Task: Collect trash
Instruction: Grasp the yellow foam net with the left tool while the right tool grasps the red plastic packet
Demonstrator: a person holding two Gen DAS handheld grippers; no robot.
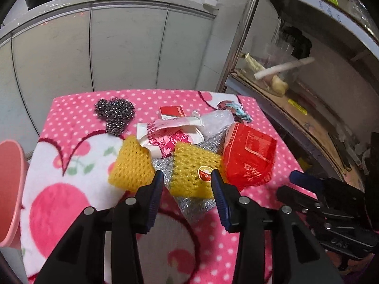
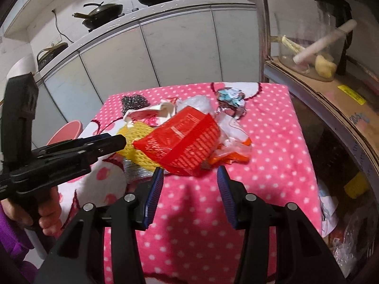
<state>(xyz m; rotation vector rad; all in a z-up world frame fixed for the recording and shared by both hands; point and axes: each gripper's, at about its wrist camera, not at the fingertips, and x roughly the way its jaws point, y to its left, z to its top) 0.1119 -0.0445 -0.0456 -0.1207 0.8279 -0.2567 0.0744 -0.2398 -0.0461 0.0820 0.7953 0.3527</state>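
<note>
A heap of trash lies on a pink polka-dot cloth [image 1: 236, 248]: a red plastic bag [image 1: 248, 158] [image 2: 184, 144], a yellow-and-silver knitted scrubber [image 1: 191, 168] [image 2: 139, 142], a white-pink wrapper [image 1: 165, 137], a steel-wool pad [image 1: 113, 113] [image 2: 133, 101], a small red box [image 1: 171, 112], clear plastic [image 1: 215, 120] and a crumpled foil wrapper [image 2: 231, 99]. My left gripper [image 1: 188, 179] is open, its jaws on either side of the scrubber's near edge. My right gripper [image 2: 190, 177] is open, just before the red bag; it also shows in the left wrist view [image 1: 305, 182].
A pink bin [image 1: 9, 189] [image 2: 66, 132] stands left of the table. White kitchen cabinets [image 1: 106, 47] with pans on top are behind. A metal shelf [image 1: 308, 118] [image 2: 331, 99] with a glass jar stands to the right, close to the table edge.
</note>
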